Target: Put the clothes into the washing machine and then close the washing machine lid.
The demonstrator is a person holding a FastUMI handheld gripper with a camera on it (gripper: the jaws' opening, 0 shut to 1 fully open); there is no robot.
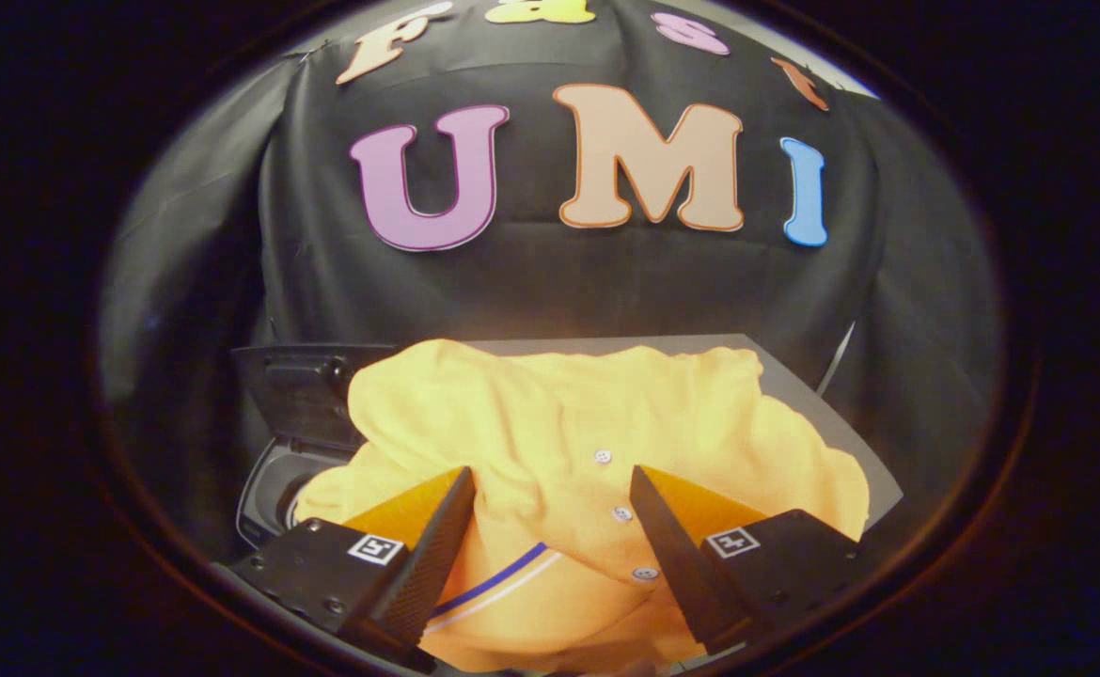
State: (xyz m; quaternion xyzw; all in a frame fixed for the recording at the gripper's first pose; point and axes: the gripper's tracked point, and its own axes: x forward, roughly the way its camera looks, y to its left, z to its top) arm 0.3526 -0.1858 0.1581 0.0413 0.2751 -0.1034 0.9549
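A yellow button-up shirt (550, 414) with a blue and white stripe lies crumpled just ahead of and between my fingers. It drapes over the right part of a small dark washing machine (263, 498), whose round opening peeks out to the left of the cloth. The machine's lid (296, 390) stands raised behind that opening. My gripper (550, 470) is open, its two fingers spread wide on either side of the shirt's button row, and neither finger presses on the fabric.
A grey flat surface (794, 376) runs under and behind the shirt toward the right. The black cloth wall of the booth hangs close behind it.
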